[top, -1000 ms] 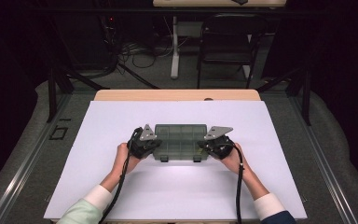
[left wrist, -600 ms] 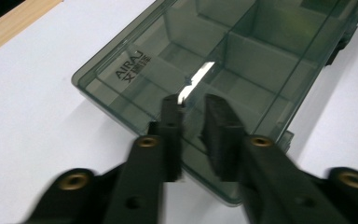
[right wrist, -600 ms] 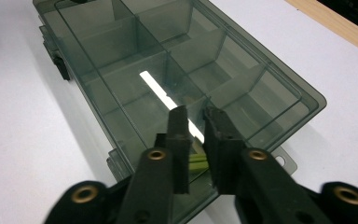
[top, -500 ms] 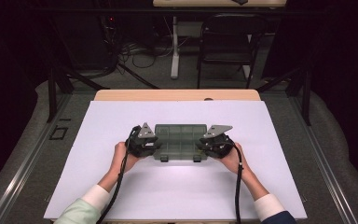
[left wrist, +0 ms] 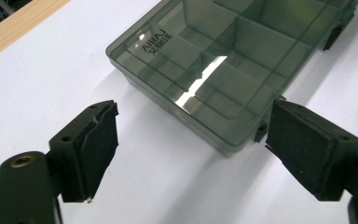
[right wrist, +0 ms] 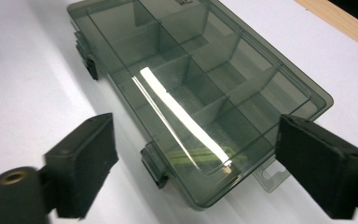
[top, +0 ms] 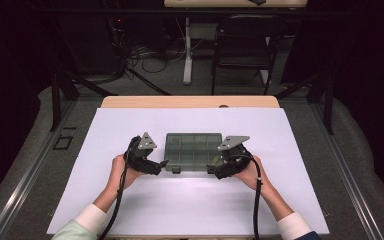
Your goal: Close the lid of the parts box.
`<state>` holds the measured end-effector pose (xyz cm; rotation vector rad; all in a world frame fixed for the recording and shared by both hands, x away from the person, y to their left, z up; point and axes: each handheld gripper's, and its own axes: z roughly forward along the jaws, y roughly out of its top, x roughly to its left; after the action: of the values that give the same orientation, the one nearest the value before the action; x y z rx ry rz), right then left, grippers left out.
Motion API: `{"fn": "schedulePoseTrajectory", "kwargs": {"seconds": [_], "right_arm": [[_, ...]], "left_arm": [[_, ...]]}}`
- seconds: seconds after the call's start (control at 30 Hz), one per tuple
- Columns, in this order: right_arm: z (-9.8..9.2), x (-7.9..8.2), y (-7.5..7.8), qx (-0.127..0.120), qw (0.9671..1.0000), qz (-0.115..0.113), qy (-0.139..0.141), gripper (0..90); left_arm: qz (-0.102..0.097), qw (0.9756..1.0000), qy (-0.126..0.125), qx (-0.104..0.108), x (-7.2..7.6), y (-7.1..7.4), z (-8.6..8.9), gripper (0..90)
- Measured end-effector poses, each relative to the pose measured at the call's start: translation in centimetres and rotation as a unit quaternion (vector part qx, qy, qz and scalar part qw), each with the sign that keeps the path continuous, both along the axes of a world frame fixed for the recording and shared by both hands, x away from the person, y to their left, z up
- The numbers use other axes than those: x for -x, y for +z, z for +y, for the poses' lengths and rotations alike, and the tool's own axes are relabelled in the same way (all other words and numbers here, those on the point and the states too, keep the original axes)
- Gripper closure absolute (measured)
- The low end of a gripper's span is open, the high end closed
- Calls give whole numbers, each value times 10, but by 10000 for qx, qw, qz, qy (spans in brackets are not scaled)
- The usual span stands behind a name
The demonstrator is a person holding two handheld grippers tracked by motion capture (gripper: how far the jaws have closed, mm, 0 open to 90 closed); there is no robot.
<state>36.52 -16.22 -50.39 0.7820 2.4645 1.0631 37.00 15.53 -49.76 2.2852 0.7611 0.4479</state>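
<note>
A smoky grey-green clear compartment box (top: pixel 194 150) lies flat with its lid down in the middle of the white table. My left gripper (top: pixel 161 166) is at its near left corner and my right gripper (top: pixel 214 170) at its near right corner. Both sets of jaws have just been opening. In the left gripper view the box (left wrist: pixel 223 60) corner sits ahead of the left gripper (left wrist: pixel 193 121), whose wide pads are clear of it. In the right gripper view the right gripper (right wrist: pixel 193 135) straddles the end of the box (right wrist: pixel 191 88) without touching it. Black latches (right wrist: pixel 154 170) line the front edge.
The white sheet (top: pixel 130 210) covers the table up to a wooden strip (top: pixel 190 101) at the far edge. Beyond it stand a dark chair (top: pixel 245 45) and a table leg with cables on the floor. Both forearms come in from the bottom.
Both grippers' jaws have gone from shut to wide apart. The left hand has drawn slightly away from the box's left end. The box has stayed where it was.
</note>
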Motion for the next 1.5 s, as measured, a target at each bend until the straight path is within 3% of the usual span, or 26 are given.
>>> {"fn": "schedulePoseTrajectory", "kwargs": {"seconds": [0.2,0.7,1.1,1.5], "right_arm": [[-3,13,2,-49,10000,17,45,34],[-12,45,2,-141,9998,-112,28,0],[-28,72,-5,-105,9998,-143,-99,0],[-42,88,-21,-262,9990,-136,-331,0]], "left_arm": [[11,10000,-55,30,15,1,7,95],[-112,9999,102,-21,57,-3,37,1],[-103,9991,401,-38,86,-30,64,0],[-314,9976,617,48,105,-45,81,0]]}}
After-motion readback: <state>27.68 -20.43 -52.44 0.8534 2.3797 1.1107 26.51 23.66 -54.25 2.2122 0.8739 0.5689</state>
